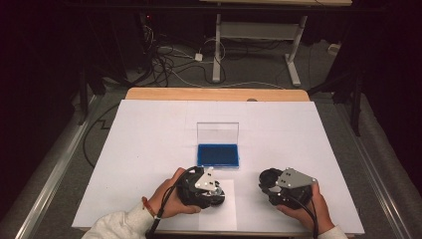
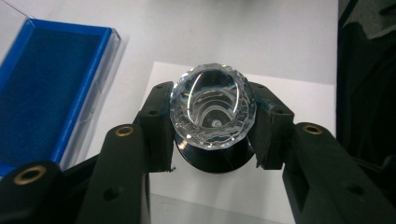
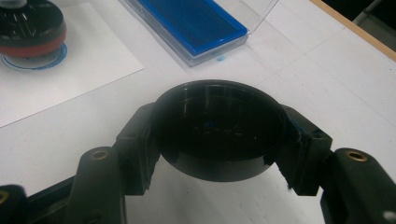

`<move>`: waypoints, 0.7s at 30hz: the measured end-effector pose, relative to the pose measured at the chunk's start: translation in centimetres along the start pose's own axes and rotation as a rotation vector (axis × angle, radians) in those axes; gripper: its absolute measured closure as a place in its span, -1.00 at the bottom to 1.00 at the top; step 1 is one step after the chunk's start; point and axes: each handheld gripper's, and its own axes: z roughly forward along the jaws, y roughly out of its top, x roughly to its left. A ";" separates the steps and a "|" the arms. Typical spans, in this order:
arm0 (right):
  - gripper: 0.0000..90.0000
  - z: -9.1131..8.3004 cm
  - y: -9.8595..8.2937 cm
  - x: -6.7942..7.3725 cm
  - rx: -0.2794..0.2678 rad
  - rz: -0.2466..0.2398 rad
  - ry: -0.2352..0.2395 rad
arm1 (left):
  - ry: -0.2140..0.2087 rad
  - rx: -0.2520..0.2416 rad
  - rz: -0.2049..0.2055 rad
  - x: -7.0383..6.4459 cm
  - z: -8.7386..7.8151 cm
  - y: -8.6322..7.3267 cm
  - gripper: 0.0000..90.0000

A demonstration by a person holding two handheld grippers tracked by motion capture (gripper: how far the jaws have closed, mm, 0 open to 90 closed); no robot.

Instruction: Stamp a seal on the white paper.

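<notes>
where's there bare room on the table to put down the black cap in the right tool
The widest free patch is the white table right of the blue case, running out to the right edge. The strip behind the case's raised clear lid is bare too, as is the area left of the case. It is crowded near the front, where the left tool holds a clear lens over the paper sheet.

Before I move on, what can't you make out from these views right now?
- High view: what each gripper holds; left gripper and right gripper cover it.
- Left gripper view: black base under the clear faceted lens, hidden by the lens and jaws.
- Right gripper view: inside of the black round cap, too dark.
- Blue case: contents too small.
</notes>
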 end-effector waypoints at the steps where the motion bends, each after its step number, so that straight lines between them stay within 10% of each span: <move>1: -0.14 0.0 0.0 0.0 0.000 0.001 -0.001 | 0.003 -0.007 -0.002 0.1 -0.2 0.0 0.22; 21: -0.13 -0.2 0.1 -0.1 -0.009 -0.001 -0.004 | 0.061 -0.126 -0.040 1.3 -3.8 -0.4 0.22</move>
